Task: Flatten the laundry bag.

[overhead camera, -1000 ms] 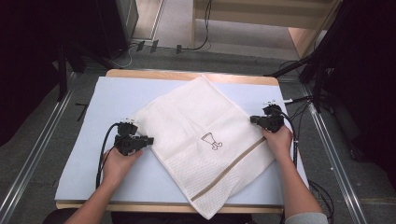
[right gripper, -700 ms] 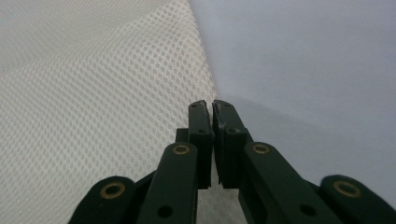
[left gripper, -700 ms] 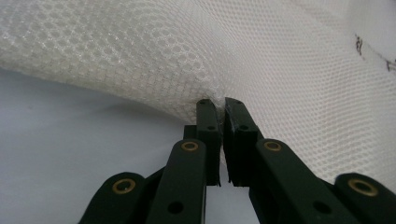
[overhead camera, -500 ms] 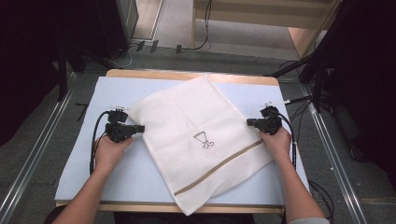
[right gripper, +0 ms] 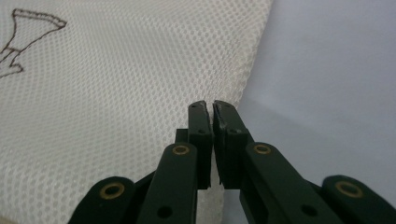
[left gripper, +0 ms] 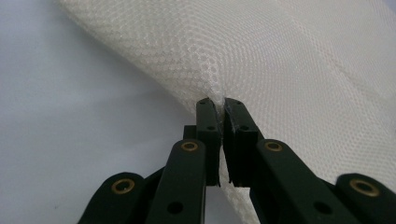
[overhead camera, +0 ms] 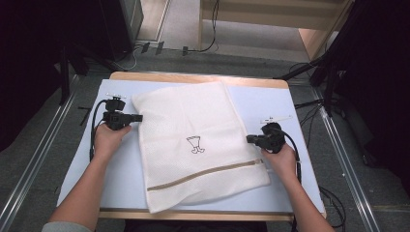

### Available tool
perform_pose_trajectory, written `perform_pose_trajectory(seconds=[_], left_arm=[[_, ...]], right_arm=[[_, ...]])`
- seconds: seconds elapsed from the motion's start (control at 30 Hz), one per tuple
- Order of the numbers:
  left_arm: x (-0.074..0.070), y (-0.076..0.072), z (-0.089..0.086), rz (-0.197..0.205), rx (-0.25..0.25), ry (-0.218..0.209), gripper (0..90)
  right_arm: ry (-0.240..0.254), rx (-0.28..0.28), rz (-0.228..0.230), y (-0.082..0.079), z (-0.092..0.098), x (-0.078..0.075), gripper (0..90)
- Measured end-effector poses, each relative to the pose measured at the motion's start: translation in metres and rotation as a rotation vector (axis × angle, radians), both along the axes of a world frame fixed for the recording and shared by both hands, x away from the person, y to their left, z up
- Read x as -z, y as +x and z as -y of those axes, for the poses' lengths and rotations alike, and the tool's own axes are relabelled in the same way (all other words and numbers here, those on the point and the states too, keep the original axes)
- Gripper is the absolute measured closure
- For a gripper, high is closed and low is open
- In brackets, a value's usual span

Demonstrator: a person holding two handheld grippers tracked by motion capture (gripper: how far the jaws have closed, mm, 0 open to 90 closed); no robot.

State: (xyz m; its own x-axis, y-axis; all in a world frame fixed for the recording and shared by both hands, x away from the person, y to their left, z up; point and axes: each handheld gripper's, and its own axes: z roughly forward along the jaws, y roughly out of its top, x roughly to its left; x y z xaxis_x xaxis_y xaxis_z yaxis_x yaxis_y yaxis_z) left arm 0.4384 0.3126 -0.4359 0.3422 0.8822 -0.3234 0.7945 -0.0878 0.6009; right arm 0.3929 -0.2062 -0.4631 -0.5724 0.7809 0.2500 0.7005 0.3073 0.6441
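- The mesh bag (overhead camera: pixel 198 145) lies flat mid-counter (overhead camera: pixel 116 179), zip toward the person.
- Left gripper (overhead camera: pixel 137 117) pinches its left edge; right gripper (overhead camera: pixel 249 139) pinches the right edge.
- It looks light, limp and sag-prone: best held by the edges, kept taut.

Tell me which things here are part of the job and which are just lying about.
In use: the white mesh laundry bag; left gripper, shut on its left edge; right gripper, shut on its right edge; the blue table mat under it.

Lying about: floor cables; wooden furniture.
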Motion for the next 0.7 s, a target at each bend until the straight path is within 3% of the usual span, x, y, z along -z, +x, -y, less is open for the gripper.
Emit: perform_pose_trajectory(seconds=[0.23,0.37,0.47,0.7], left_arm=[[0.0,0.006,0.003,0.009,0.009,0.012,83.9],[0.0,0.005,0.0,0.004,-0.002,0.004,74.3],[-0.001,0.003,-0.001,0.031,-0.007,0.006,66.3],[-0.009,-0.014,-0.001,0.041,0.013,0.003,58.1]], right_arm=[[0.011,-0.045,-0.026,-0.023,-0.008,0.004,86.0],[0.003,-0.048,0.001,-0.025,-0.007,0.003,82.6],[-0.004,-0.038,0.031,-0.024,-0.005,0.001,74.7],[0.018,-0.025,0.103,-0.021,-0.004,-0.005,56.4]])
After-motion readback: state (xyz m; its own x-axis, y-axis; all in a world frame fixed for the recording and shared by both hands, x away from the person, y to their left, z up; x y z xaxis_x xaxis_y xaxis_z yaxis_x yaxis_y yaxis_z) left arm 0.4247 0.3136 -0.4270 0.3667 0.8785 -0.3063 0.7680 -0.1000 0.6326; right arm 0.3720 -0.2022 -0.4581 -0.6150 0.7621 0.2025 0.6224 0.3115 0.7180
